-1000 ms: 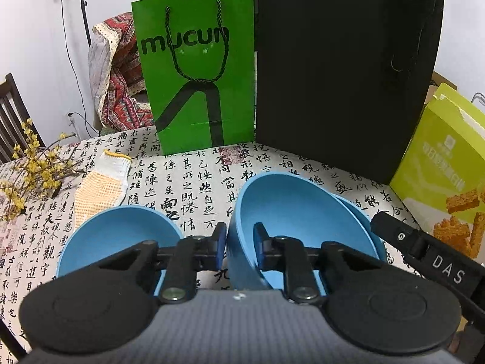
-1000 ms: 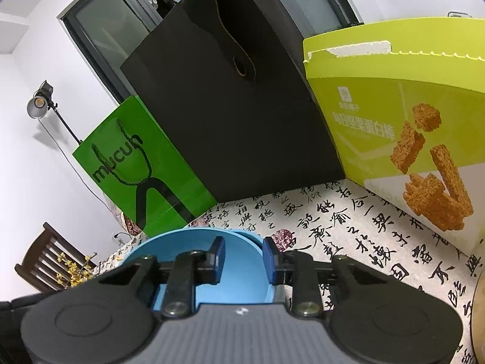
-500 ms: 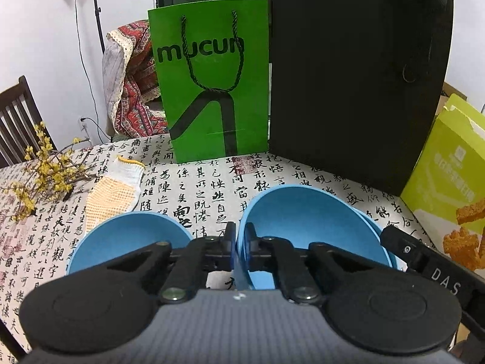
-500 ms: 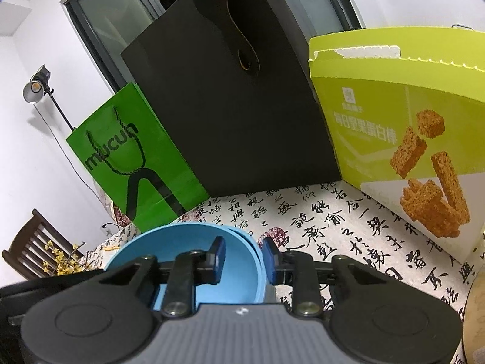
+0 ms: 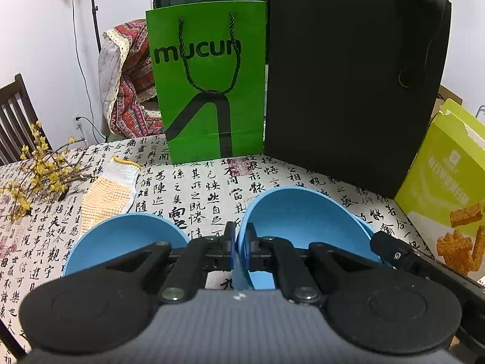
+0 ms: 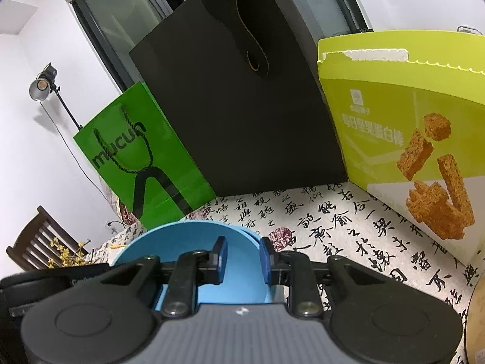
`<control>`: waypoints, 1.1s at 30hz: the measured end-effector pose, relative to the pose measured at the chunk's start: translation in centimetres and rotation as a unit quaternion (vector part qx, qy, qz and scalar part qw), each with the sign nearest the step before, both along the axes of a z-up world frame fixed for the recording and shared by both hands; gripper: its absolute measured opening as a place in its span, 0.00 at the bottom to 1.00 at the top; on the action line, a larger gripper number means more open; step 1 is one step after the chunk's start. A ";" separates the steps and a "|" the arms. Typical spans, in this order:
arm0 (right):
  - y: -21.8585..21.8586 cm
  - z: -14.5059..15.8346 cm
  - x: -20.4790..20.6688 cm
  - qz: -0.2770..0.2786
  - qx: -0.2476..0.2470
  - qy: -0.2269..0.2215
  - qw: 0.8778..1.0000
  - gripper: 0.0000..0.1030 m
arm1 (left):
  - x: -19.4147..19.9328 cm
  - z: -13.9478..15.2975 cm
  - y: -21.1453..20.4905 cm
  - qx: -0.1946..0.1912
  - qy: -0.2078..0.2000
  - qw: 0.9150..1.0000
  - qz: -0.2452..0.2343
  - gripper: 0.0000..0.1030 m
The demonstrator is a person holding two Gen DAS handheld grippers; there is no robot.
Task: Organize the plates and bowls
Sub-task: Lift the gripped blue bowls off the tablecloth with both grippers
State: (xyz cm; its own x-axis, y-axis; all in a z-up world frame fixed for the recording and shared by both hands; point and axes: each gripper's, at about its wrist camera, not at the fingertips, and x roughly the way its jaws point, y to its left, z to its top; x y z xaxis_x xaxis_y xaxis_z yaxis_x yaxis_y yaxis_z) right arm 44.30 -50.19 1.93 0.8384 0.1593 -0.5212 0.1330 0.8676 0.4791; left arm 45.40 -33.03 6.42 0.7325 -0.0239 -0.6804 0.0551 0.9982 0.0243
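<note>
- The left gripper (image 5: 239, 239) had its jaws pinched onto the near-left rim of the right-hand blue bowl (image 5: 303, 221); one pad sat inside the wall and one outside, with no gap showing either side of the rim.
- That bowl appeared to sit nested in another blue one, whose edge peeped out along its right side; the stack stood on the calligraphy tablecloth (image 5: 206, 188), in front of the black bag (image 5: 348, 85).
- A second blue bowl (image 5: 121, 239) lay just to the left of the held one, apart from it and level on the cloth.
- The right gripper (image 6: 241, 256) straddled the opposite rim of the same stack; its jaws had just been narrowing with the rim between them, yet a gap remained, so it did not yet grip.
- In my judgement, the coming move turned on the left hand being nearer the lone bowl.
</note>
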 end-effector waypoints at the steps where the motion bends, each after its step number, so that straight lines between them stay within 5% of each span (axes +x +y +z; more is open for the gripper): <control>1: 0.0 0.0 0.0 0.002 0.000 0.000 1.000 0.22 | 0.0 0.1 0.0 0.002 -0.001 1.000 0.000 0.07; 22: 0.2 -0.3 0.4 0.002 -0.004 0.007 1.000 0.22 | -0.1 1.4 1.0 -0.015 -0.020 1.000 -0.004 0.06; 33: 0.3 -0.6 0.4 0.000 -0.011 0.006 1.000 0.04 | 0.0 1.4 1.4 -0.026 -0.018 0.999 -0.001 0.07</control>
State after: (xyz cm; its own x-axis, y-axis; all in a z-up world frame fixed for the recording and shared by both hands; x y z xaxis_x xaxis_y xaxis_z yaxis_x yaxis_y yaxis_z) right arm 44.72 -49.93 1.32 0.8317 0.1477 -0.5353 0.1385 0.8783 0.4575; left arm 45.41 -31.62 7.82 0.7569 -0.0603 -0.6508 0.0575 0.9980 -0.0257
